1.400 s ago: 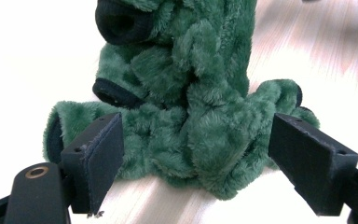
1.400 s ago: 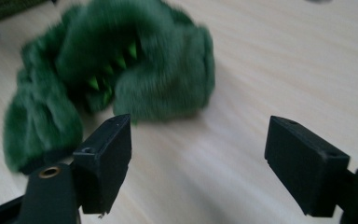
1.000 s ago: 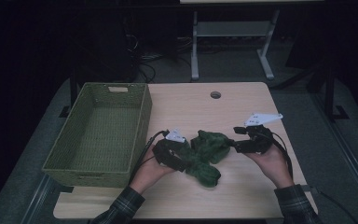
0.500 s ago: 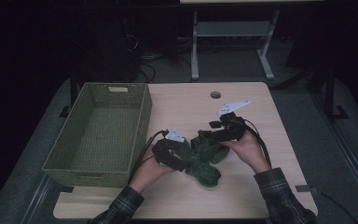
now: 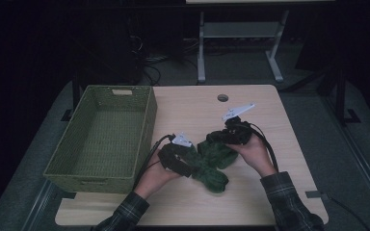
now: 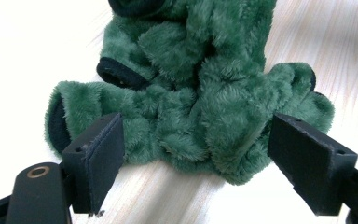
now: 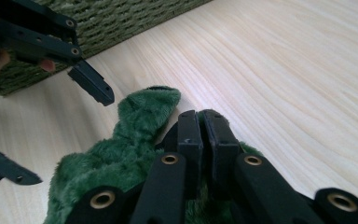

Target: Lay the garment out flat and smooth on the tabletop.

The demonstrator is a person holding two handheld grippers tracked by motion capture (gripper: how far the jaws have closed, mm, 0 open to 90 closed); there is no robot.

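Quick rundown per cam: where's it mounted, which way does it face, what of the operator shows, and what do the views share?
High view: above the person's side, facing forward and down on the table; forearms, both hands, left gripper, right gripper, basket.
Left gripper view: rides the left gripper, facing the green plush between its open fingers.
Right gripper view: rides the right gripper, facing the basket; own fingers together above the plush, left gripper opposite.
Shared: the plush and tabletop.

Bare tabletop (image 5: pixel 197 108) lay open beyond my claws. Green basket (image 5: pixel 101 139) walled off left side, just beside my left claw (image 5: pixel 192 166). Green plush (image 5: pixel 217 161) filled gap between claws.
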